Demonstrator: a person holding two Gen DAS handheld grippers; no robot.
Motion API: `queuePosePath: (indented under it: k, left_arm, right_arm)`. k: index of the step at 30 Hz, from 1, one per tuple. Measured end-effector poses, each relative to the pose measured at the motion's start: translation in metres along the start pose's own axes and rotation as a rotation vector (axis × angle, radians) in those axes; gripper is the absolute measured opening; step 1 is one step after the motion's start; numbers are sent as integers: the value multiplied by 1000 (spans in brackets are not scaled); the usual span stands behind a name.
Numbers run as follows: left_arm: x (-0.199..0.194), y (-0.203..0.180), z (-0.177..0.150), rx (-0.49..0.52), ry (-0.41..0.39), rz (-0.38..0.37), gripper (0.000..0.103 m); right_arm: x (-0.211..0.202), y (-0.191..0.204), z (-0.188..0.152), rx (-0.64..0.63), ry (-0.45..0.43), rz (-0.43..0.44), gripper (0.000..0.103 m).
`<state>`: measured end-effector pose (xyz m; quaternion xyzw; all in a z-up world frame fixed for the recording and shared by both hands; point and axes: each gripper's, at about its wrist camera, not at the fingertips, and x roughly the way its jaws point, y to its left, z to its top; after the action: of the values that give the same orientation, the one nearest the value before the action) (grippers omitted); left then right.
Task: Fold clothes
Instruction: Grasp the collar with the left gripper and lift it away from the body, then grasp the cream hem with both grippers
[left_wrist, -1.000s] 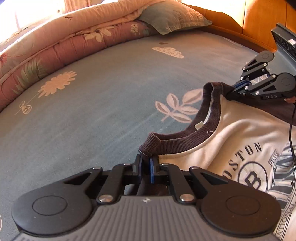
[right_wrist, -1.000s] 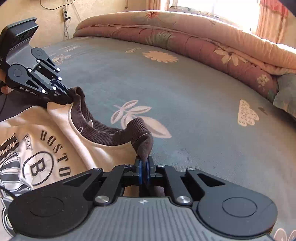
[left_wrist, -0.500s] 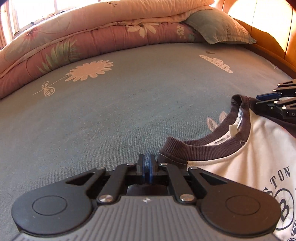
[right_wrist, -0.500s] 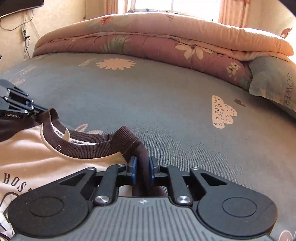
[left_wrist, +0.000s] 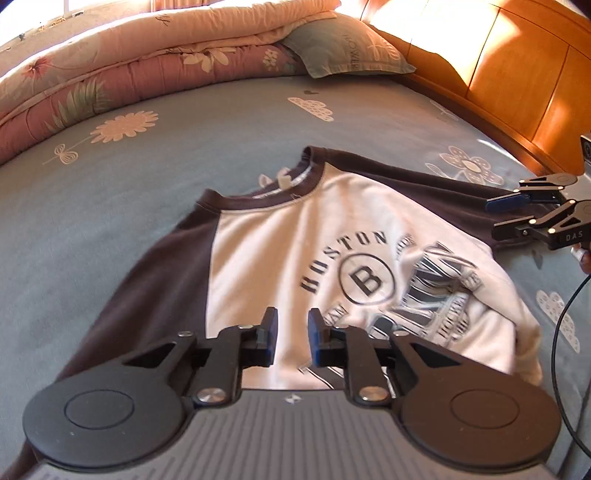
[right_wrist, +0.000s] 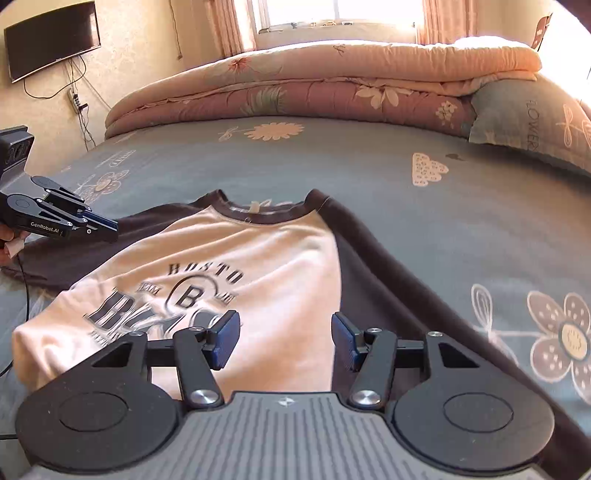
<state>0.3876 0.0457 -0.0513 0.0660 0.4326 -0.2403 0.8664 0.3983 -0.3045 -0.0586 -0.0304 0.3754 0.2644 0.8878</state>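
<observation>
A cream sweatshirt (left_wrist: 295, 229) with dark brown sleeves, a brown collar and a "BOSTON" print lies front-up on the blue-grey bed (left_wrist: 166, 177). Its collar points toward the quilt. It also shows in the right wrist view (right_wrist: 266, 258). My left gripper (left_wrist: 290, 332) is open and empty above the shirt's lower left chest. My right gripper (right_wrist: 284, 338) is open wide and empty above the shirt's lower right side. Each gripper also shows in the other's view, the right one (left_wrist: 498, 218) and the left one (right_wrist: 107, 230), near the sleeves.
A folded floral quilt (right_wrist: 314, 85) and a blue-grey pillow (left_wrist: 347, 51) lie along the far side of the bed. A wooden headboard (left_wrist: 517, 74) runs on the right. A wall TV (right_wrist: 51, 37) and cables hang at the left. A black cable (left_wrist: 561, 332) trails by the shirt's hem.
Both grippers were shut on the collar ends. They have let go, opened and drawn back toward the hem. The sweatshirt now lies flat on the bed.
</observation>
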Motion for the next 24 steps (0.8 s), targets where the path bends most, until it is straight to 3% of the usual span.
queuePosePath:
  k: [2,7,10,16,24]
  left_arm:
    - [-16,-22,-22,7,11,1,43]
    - [-51,-72,-72,42,-12,33,51]
    - [-67,-93,-96,65,-31,44,61]
    - [-73,-104,-124,58,-45,82,63]
    - [-44,-77,-133,-49,-48,99,63]
  right_arm:
    - [-14,16,-21,33,5,13,66]
    - [-34,70,-76,58,43,49,70]
    - [-41,101,-105,43,58,52,70]
    - [-54,129,-140,127,35,62,70]
    - [-54,125,-163,239,36,70,72]
